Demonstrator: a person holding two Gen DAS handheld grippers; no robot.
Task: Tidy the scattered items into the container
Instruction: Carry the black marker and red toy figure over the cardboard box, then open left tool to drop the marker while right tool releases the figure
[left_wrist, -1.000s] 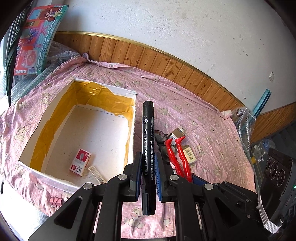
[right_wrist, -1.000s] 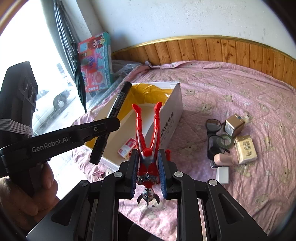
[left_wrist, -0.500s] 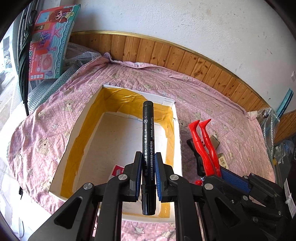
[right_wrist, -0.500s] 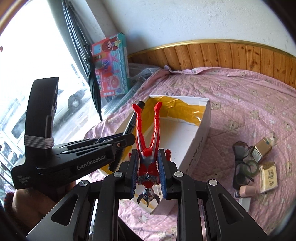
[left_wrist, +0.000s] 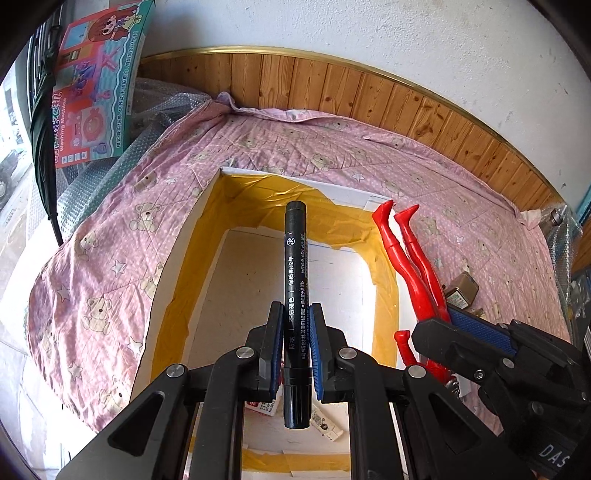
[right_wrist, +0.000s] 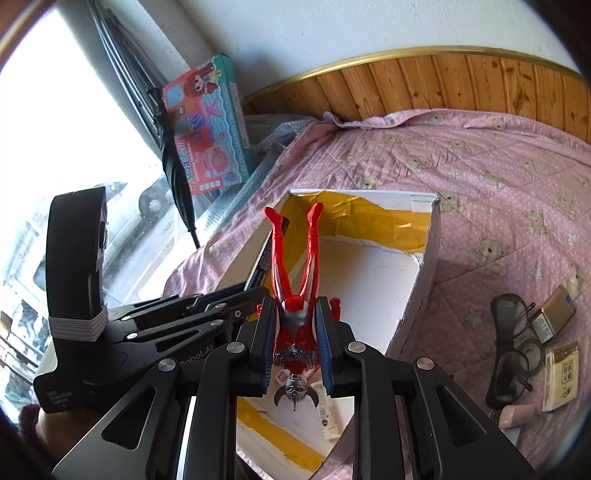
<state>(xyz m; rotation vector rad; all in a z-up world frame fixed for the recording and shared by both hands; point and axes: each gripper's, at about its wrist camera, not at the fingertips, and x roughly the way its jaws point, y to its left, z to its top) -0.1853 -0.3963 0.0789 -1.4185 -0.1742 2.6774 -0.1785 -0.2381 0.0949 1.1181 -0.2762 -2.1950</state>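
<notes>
Directly over the box (left_wrist: 207, 236): left hand-held gripper (left_wrist: 295, 349) clamped on marker (left_wrist: 295, 280), long axis near-far; right hand-held gripper (right_wrist: 295, 338) clamps figure (right_wrist: 295, 266) beside it, also above the opening.

The black marker (left_wrist: 294, 291) is smooth plastic with a slight sheen; the red figure (right_wrist: 295, 295) is glossy moulded plastic. The box (left_wrist: 201, 206) is white card lined with shiny yellow tape. The bedcover (left_wrist: 110, 258) is quilted matt cloth; the far wall panelling (left_wrist: 369, 96) is varnished wood.
</notes>
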